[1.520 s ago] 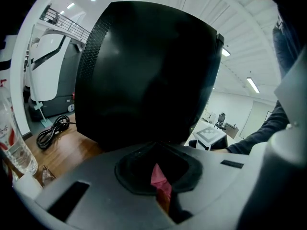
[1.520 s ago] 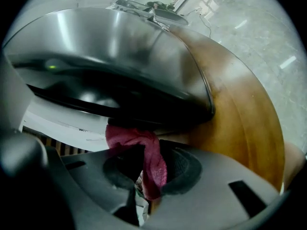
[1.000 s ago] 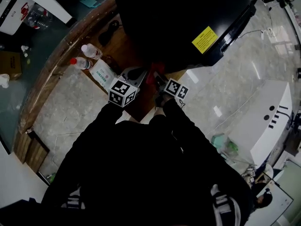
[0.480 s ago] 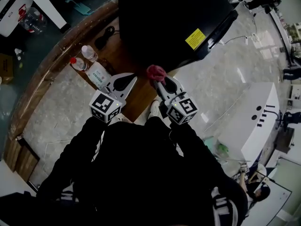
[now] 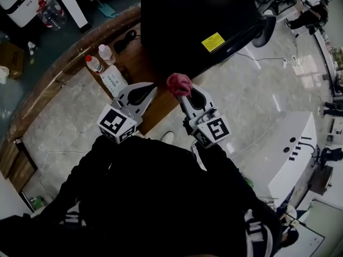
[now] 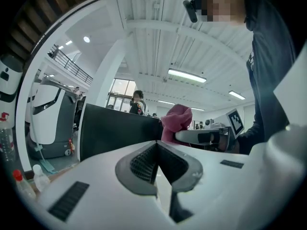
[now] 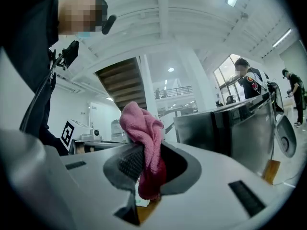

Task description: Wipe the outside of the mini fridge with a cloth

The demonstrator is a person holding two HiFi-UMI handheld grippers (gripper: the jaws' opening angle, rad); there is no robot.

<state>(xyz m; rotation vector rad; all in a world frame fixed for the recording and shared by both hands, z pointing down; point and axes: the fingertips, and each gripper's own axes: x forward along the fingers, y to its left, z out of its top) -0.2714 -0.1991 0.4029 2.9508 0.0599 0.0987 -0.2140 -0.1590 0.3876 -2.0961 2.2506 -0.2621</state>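
Observation:
The black mini fridge stands on a wooden platform at the top of the head view, a yellow label on its top. My right gripper is shut on a pink cloth, held just short of the fridge's near side. In the right gripper view the pink cloth bunches out of the closed jaws, with the fridge to the right. My left gripper is beside it, shut and empty. The left gripper view shows the fridge ahead and the cloth to the right.
Two water bottles and a white pack lie on the wooden platform left of the fridge. A cable runs over the marble floor on the right. A white machine stands lower right. People stand in the background.
Both grippers have risen and drawn back towards my body, with the pink cloth still in the right one. The head camera has shifted, showing more of the fridge top.

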